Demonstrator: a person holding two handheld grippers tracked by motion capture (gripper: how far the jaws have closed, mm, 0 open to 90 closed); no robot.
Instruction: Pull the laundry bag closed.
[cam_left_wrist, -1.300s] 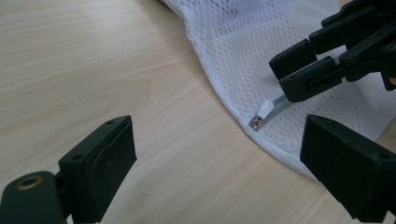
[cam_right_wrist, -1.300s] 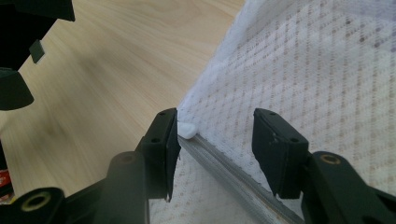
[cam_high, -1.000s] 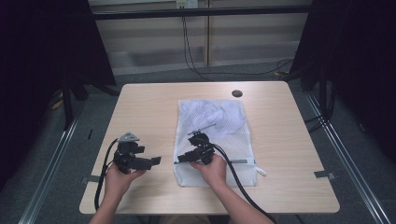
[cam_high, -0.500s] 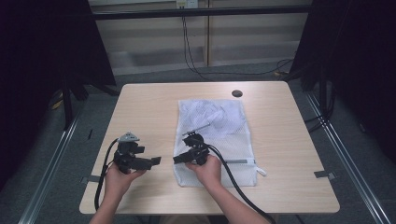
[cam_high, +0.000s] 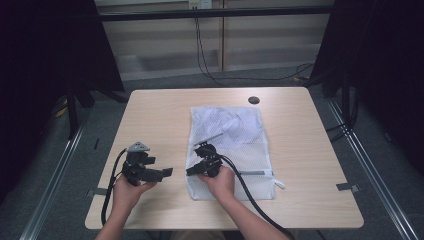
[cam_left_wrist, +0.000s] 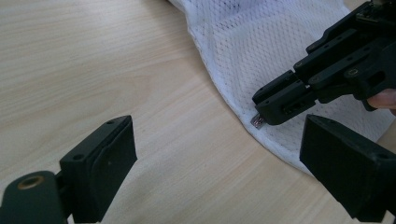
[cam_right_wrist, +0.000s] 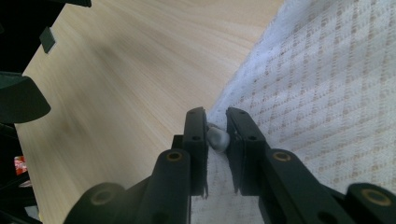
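Observation:
A white mesh laundry bag lies flat on the wooden table, with crumpled white cloth inside its far half. My right gripper rests at the bag's near left edge. Its jaws have just been closing and now pinch the small grey zipper pull between them. In the left gripper view that pull pokes out under the right gripper. My left gripper hovers just left of the bag over bare wood, open with nothing between its fingers.
The bag's zipper runs along its near end toward the right. A dark round hole sits near the table's far edge. Bare wood lies left of the bag. Cables trail from both grippers toward the person.
My right gripper has edged left to the bag's corner and its jaws have narrowed onto the zipper pull. The left gripper has stayed where it was.

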